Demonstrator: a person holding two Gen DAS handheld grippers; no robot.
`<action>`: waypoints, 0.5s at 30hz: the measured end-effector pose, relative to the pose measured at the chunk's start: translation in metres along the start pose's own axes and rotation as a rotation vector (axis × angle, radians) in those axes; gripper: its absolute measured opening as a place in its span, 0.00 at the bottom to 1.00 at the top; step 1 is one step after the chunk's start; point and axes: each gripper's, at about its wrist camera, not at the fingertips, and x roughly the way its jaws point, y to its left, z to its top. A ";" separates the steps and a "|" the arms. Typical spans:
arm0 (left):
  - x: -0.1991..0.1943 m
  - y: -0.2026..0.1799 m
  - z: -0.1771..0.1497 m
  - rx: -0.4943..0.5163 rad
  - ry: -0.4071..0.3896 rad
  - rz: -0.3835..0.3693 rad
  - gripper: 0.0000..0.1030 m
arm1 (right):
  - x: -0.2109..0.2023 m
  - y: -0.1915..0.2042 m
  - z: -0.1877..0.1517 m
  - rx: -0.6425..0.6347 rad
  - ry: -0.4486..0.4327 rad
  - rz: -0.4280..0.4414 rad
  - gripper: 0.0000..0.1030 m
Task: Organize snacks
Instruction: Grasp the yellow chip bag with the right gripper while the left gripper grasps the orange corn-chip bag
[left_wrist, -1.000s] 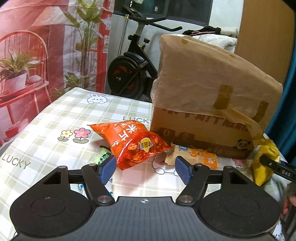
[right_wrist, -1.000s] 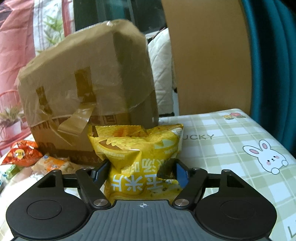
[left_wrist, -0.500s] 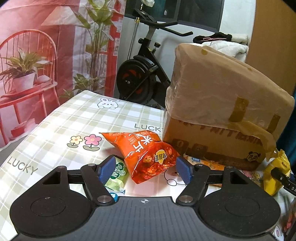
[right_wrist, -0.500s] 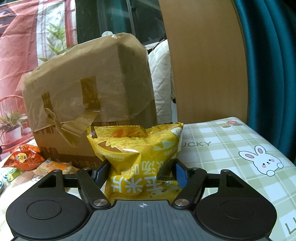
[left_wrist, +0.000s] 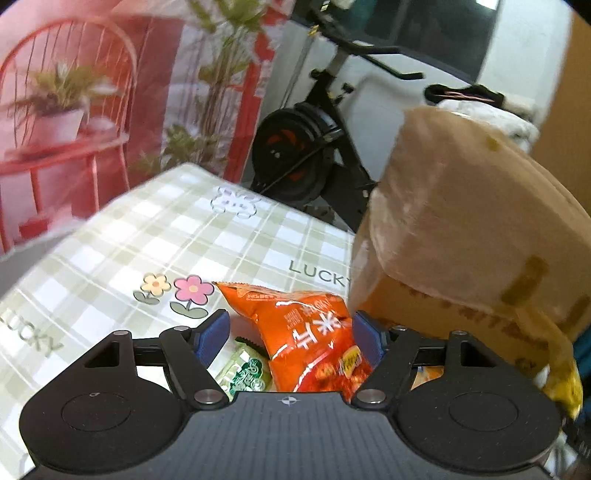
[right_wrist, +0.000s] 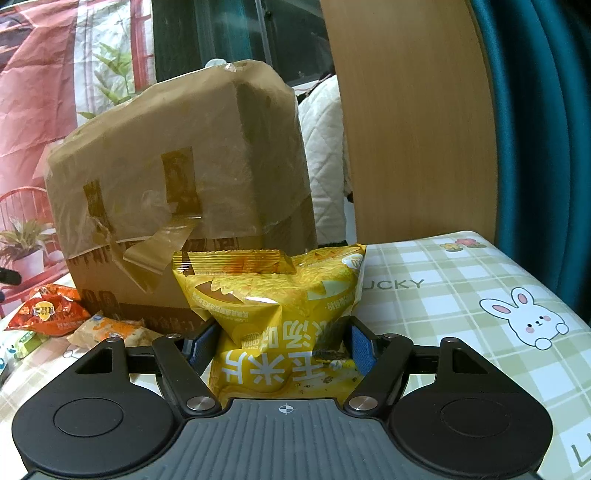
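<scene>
An orange snack bag (left_wrist: 310, 343) lies on the checked tablecloth (left_wrist: 147, 243) beside a taped cardboard box (left_wrist: 461, 240). My left gripper (left_wrist: 290, 325) is open, its blue pads on either side of the bag's upper end; the left pad stands clear of it. A small green packet (left_wrist: 245, 373) lies under the bag's left side. My right gripper (right_wrist: 280, 339) is shut on a yellow snack bag (right_wrist: 273, 291), held upright in front of the box (right_wrist: 184, 184). The orange bag (right_wrist: 48, 310) also shows far left in the right wrist view.
A pale orange biscuit pack (right_wrist: 110, 328) lies at the foot of the box. An exercise bike (left_wrist: 303, 147) stands behind the table's far edge. A wooden panel (right_wrist: 406, 110) and a teal curtain (right_wrist: 535, 110) rise at the right. Bare tablecloth (right_wrist: 443, 280) lies right of the yellow bag.
My left gripper has closed in on the orange bag, which now sits between its fingers, and the view has tilted. The right gripper and yellow bag have stayed still.
</scene>
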 end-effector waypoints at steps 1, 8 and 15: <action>0.006 0.003 0.001 -0.027 0.014 -0.007 0.73 | 0.000 0.000 0.001 0.000 0.001 0.000 0.66; 0.041 0.008 0.004 -0.137 0.065 -0.011 0.74 | 0.003 -0.001 0.002 0.000 0.010 0.002 0.66; 0.056 0.008 -0.004 -0.123 0.100 -0.011 0.70 | 0.005 -0.003 0.002 0.012 0.019 0.006 0.66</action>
